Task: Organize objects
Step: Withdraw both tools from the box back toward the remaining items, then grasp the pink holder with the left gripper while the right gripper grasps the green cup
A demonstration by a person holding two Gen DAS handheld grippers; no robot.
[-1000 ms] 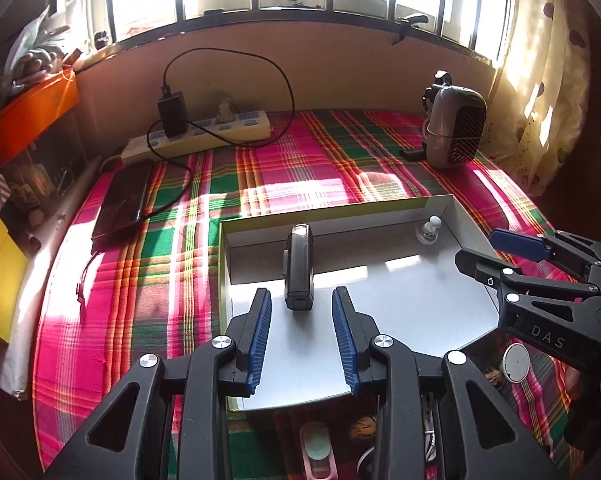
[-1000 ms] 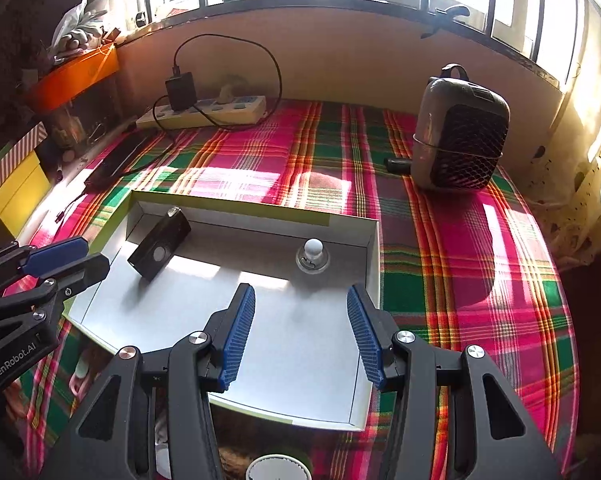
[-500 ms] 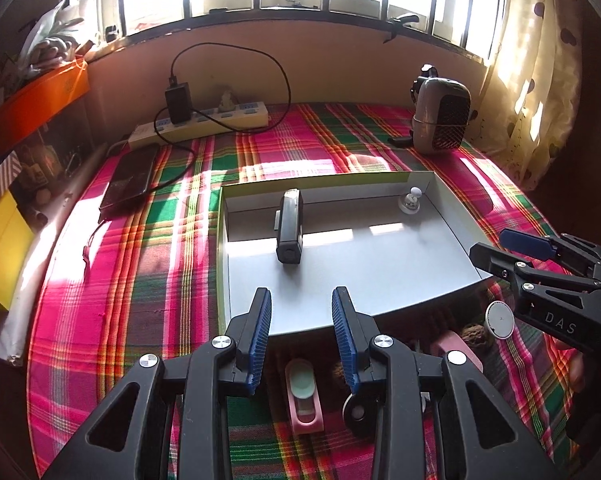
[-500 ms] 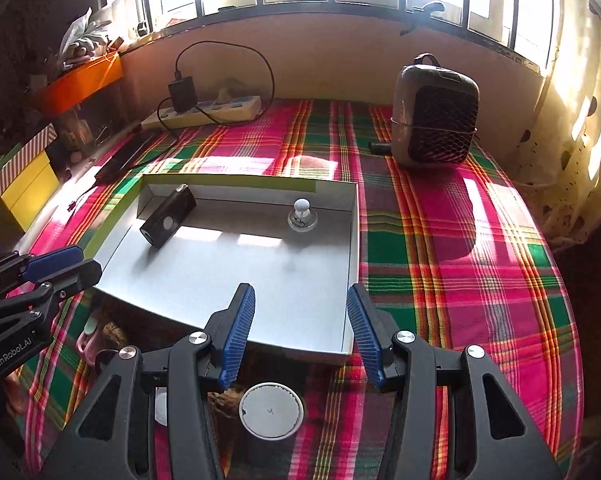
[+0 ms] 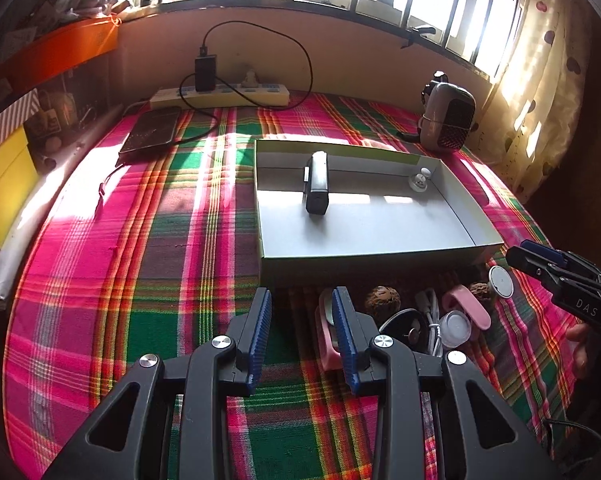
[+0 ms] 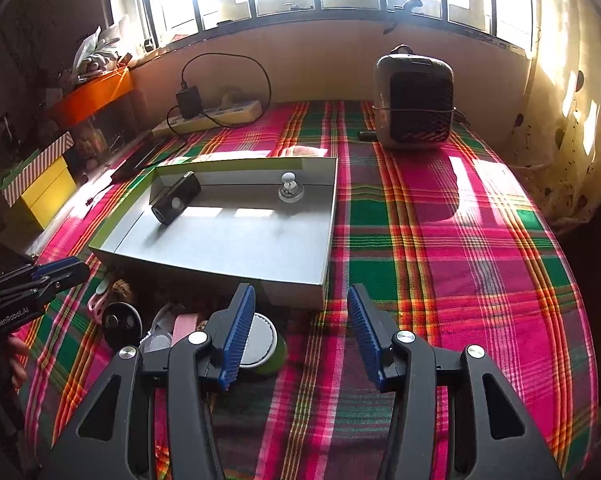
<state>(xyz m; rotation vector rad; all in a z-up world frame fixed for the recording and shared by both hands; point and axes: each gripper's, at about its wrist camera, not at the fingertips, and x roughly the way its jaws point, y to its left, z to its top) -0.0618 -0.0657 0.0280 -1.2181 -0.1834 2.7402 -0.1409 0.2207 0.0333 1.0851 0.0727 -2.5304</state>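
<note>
We see a table under a plaid cloth (image 5: 148, 248), pink, green and orange, filling both views. On it lies a shallow grey box (image 5: 364, 236) with a green-edged rim, open at the top. Behind the box and off to its right stands a small grey heater (image 6: 414, 104); against the back wall lies a white power strip (image 5: 224, 96) with a black charger plugged in, and a dark tablet (image 5: 152, 134) lies in front of it. Inside the box, a black oblong device (image 5: 316, 182) lies near the back left, and a small white knob (image 6: 289, 190) on a round base sits near the back right corner, well apart from it. Our left gripper (image 5: 302, 330) hangs over the cloth just in front of the box, jaws parted and holding nothing; our right gripper (image 6: 300, 328) hangs likewise released near the front right corner. Between them, on the cloth before the box, sits a cluster of small things: a green jar with a white lid (image 6: 260, 344), a pink clip (image 5: 466, 306), a black disc (image 6: 120, 322), a brown walnut (image 5: 382, 306) and a white cable (image 5: 430, 316).
</note>
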